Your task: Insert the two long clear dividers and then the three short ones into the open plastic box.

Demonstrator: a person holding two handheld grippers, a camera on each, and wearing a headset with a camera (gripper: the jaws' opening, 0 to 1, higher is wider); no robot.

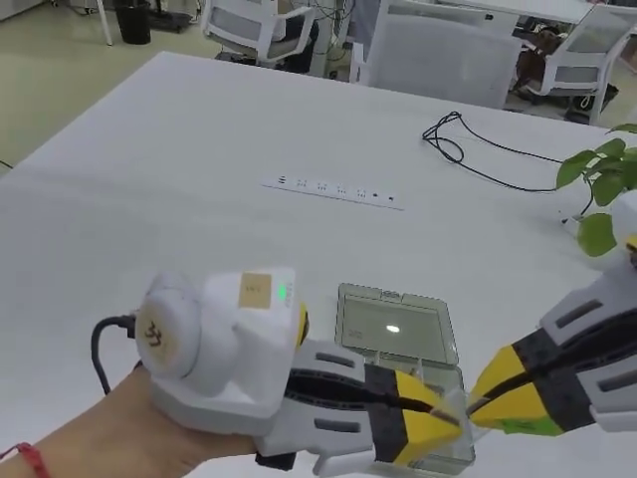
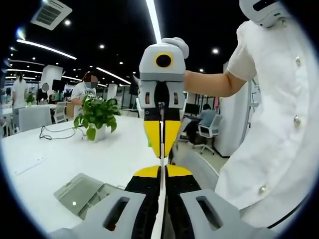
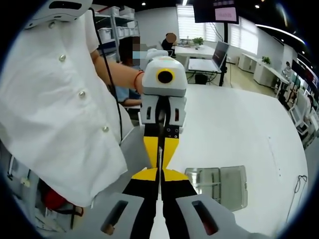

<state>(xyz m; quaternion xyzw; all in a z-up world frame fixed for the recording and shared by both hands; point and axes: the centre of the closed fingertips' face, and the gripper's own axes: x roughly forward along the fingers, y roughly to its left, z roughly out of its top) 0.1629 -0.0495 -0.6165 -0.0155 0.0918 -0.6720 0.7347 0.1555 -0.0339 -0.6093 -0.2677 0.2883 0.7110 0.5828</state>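
Note:
The open clear plastic box (image 1: 438,383) lies near the table's front edge, its lid (image 1: 393,324) folded back flat behind it. My left gripper (image 1: 445,420) and right gripper (image 1: 476,406) meet tip to tip just above the box's right part. Both are shut on a thin clear divider (image 1: 460,406) that spans the small gap between them. In the left gripper view the divider (image 2: 161,142) shows edge-on as a pale line running from my left gripper (image 2: 161,172) into the facing right gripper (image 2: 161,152). The right gripper view shows the box (image 3: 217,184) beyond my right gripper (image 3: 159,175).
A white power strip (image 1: 333,191) lies mid-table and a black cable (image 1: 468,149) loops at the far right. A potted plant (image 1: 602,189) stands at the right edge. Office chairs and desks stand beyond the table. The person's white shirt (image 3: 65,99) is close behind the grippers.

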